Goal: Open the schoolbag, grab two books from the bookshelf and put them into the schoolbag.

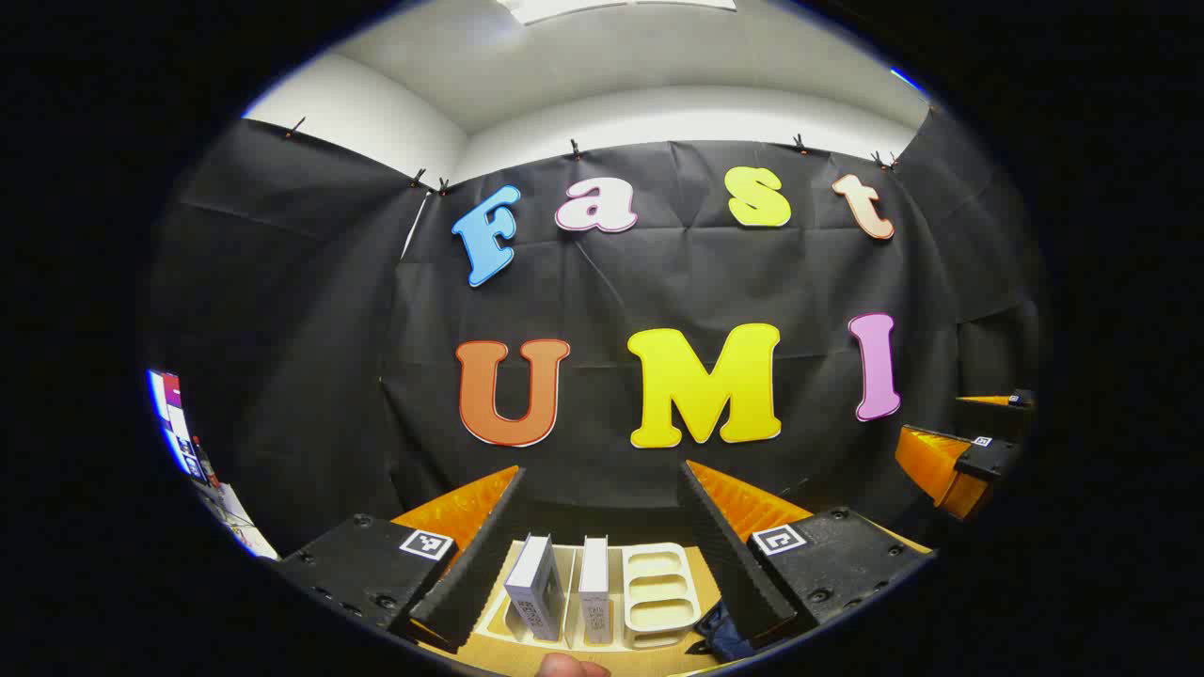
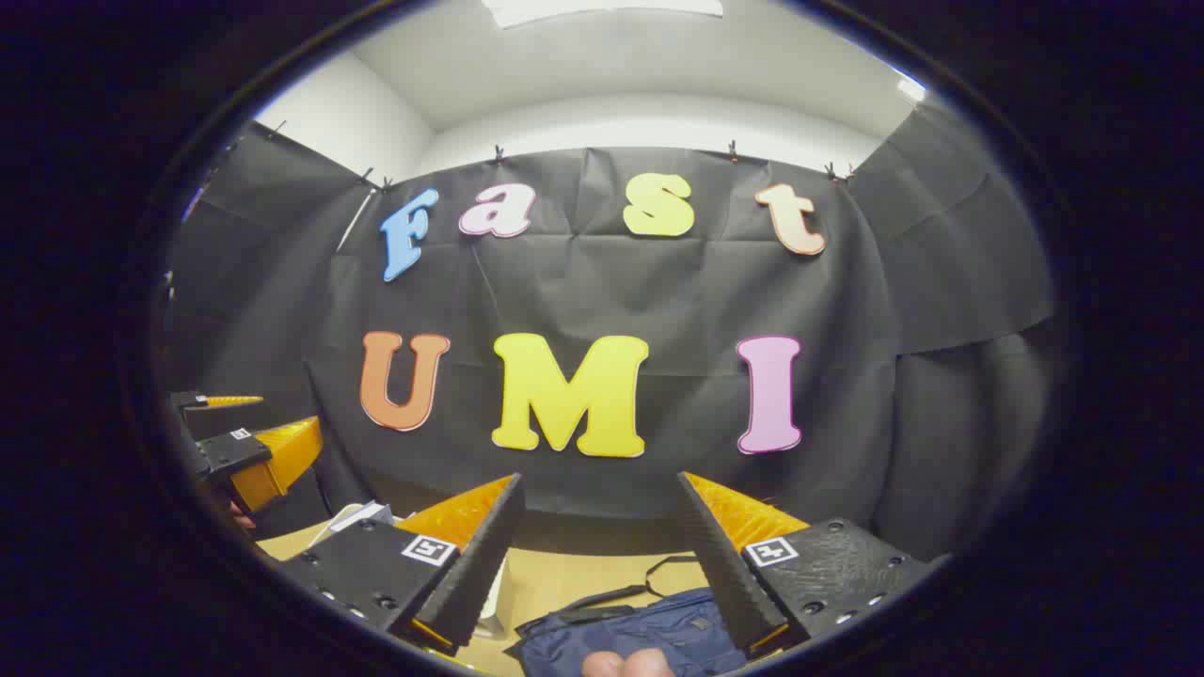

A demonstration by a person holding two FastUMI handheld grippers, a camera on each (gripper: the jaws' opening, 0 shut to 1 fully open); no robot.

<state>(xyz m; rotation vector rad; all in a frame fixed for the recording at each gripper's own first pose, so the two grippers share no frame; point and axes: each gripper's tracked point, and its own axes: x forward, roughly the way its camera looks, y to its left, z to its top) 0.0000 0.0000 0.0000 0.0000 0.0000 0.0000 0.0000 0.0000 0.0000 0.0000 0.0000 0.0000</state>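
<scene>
In the left gripper view, two white books [image 1: 533,588] [image 1: 594,590] stand upright in a white bookshelf rack [image 1: 660,590] on the wooden table, low between my fingers. My left gripper [image 1: 602,475] is open and holds nothing, raised above the rack. A corner of the dark blue schoolbag [image 1: 720,632] shows beside the rack. In the right gripper view the schoolbag [image 2: 649,630] lies flat on the table with its black strap [image 2: 640,575] behind it. My right gripper [image 2: 600,480] hangs open above it, empty. The right gripper [image 1: 969,461] also appears far right in the left gripper view.
The wooden table [image 2: 583,574] runs back to the black cloth wall. The left gripper [image 2: 254,451] appears at the left of the right gripper view, with a white book edge [image 2: 353,515] below it. A fingertip [image 2: 625,663] shows at the bottom edge.
</scene>
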